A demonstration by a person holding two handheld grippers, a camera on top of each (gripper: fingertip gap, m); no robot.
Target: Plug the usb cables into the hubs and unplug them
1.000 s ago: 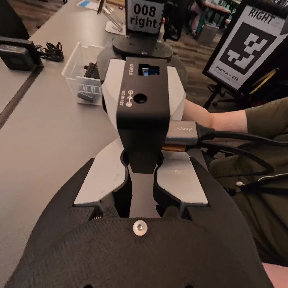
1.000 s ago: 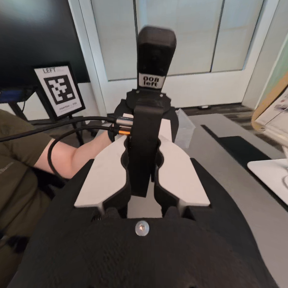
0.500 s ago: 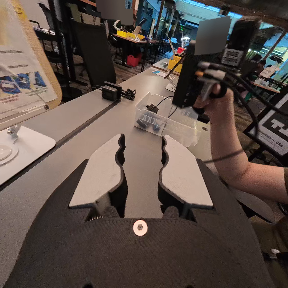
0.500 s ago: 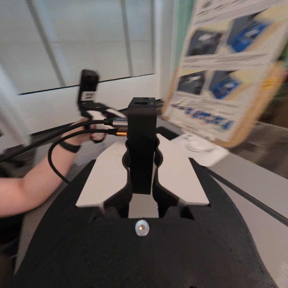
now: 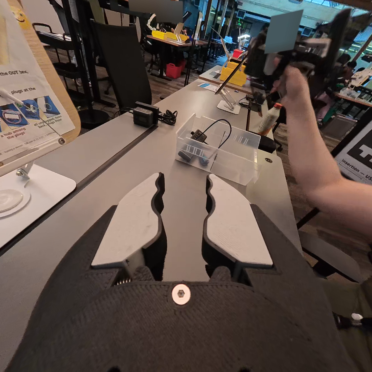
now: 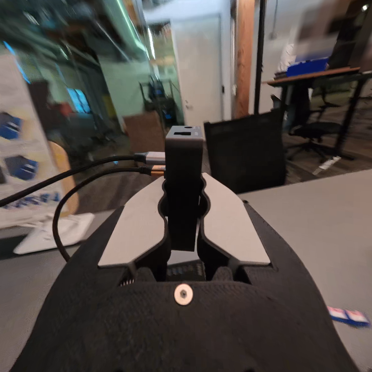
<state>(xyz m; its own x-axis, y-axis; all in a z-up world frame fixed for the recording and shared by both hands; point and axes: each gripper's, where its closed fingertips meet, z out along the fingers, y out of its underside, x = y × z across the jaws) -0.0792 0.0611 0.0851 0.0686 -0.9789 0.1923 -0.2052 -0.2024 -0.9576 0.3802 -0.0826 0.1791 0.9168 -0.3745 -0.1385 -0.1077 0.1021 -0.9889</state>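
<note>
Hub (image 6: 184, 181), black and upright, pinched hard between the pads of the right gripper (image 6: 183, 193), port end up, lower end down in the gap between the fingers (image 6: 227, 225). Two plugs seated in its left side: silver plug (image 6: 155, 158) above, copper plug (image 6: 158, 170) just below, almost touching. Black cables (image 6: 66, 181) running off left from both, the lower one looping down beside the gripper body. Behind, motion blur everywhere: grey table (image 6: 302, 221) on the right, black chair back (image 6: 245, 151) just past the hub, blurred instruction board (image 6: 22, 161) on the left.

Left gripper (image 5: 183, 179) spread apart, nothing between the pads, hanging over the table's grey top (image 5: 120, 171). Straight ahead, near the table's right edge, clear plastic bin (image 5: 219, 151) with a small black hub (image 5: 198, 135) and a thin black cable lying inside. Further back, along the dark seam down the table's middle, black power adapter (image 5: 144, 116) with a coiled cord. White stand base (image 5: 36, 193) at the left edge, carrying the instruction board. Over on the right, the person's forearm (image 5: 314, 161) raised, the hand up top smeared with blur, too smeared to tell what sits in it from this side.
</note>
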